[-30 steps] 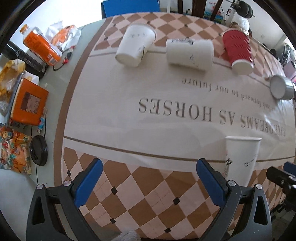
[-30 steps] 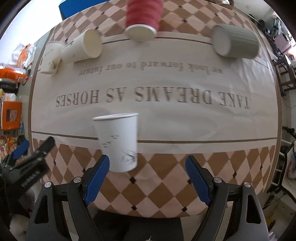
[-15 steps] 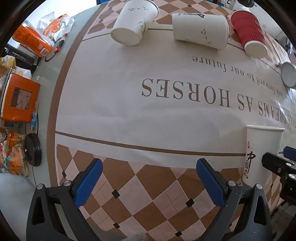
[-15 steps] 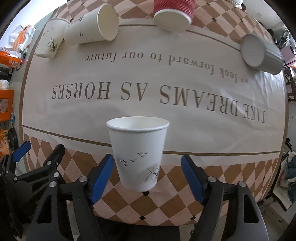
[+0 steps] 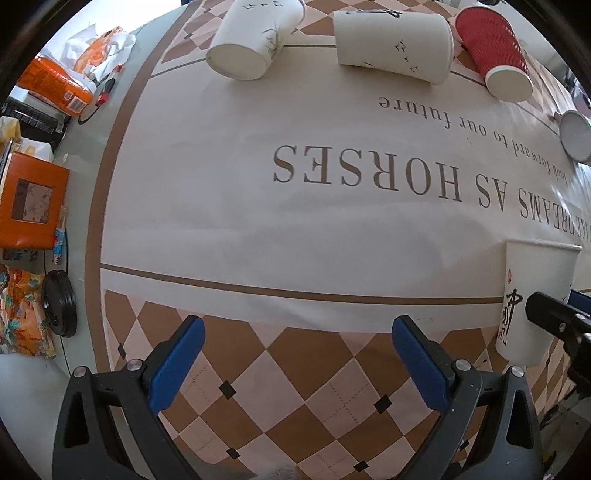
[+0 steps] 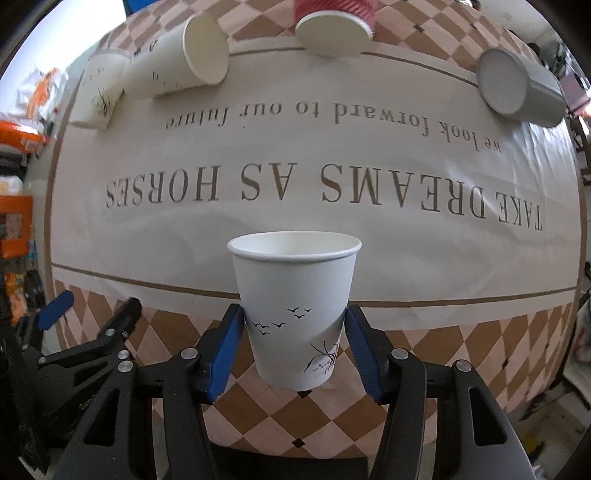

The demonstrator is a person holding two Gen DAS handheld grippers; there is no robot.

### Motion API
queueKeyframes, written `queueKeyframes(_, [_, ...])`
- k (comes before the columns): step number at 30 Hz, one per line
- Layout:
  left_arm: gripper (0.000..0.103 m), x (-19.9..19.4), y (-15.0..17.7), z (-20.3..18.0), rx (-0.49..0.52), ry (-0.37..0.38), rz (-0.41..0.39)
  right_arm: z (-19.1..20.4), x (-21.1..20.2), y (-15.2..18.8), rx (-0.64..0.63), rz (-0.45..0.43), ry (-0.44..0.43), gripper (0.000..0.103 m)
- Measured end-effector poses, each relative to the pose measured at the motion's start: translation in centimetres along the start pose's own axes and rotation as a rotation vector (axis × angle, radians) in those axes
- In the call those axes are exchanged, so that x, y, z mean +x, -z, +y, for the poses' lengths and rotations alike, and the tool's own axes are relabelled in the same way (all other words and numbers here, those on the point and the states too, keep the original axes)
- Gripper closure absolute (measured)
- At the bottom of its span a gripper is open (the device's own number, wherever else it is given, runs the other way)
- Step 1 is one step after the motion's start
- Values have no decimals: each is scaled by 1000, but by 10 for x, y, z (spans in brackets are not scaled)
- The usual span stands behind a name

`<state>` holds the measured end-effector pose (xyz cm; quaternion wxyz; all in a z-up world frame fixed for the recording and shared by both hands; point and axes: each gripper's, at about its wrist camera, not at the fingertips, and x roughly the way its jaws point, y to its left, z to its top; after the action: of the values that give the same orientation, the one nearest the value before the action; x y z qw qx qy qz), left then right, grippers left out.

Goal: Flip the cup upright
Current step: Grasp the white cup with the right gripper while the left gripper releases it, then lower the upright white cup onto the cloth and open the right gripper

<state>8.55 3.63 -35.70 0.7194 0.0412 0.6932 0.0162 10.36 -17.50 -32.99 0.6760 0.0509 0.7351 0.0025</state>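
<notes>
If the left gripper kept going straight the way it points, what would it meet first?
Probably just the tablecloth: nothing stands between the open left gripper and the lying cups at the far edge. The upright cup sits off to its right.

This is looking like a lived-in home, probably a dining or living room. A table is wearing a printed tablecloth [image 5: 332, 221] with a brown and beige checked border and a decorative slogan, the sort used at home rather than in a lab or shop. Household clutter is crowding the left edge of the table: an orange snack packet [image 5: 55, 83], an orange box [image 5: 31, 206], crumpled wrappers [image 5: 98, 50], a black lid [image 5: 61, 302] and a pen [image 5: 107, 88]. Paper cups [image 6: 177, 62] are lying about on the cloth. A blue chair back [image 6: 135, 7] is showing at the far side, and blurred furniture is filling the room's right edge.
</notes>
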Motion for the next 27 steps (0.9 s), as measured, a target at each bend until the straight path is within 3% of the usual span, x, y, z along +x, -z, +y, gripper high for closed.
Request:
queueKeyframes(5, [0, 3, -5, -6, -1, 29, -1, -31, -16, 11, 69, -128, -90, 45])
queueKeyframes(12, [0, 4, -27, -11, -16, 28, -23, -56, -43, 9, 126, -401, -110, 45])
queueKeyframes(19, [0, 11, -51, -18, -35, 24, -43, -45, -40, -10, 104, -670, -3, 45])
queueKeyframes(27, [0, 16, -58, -34, 3, 1, -40, -27, -17, -1, 45, -786, 94, 45])
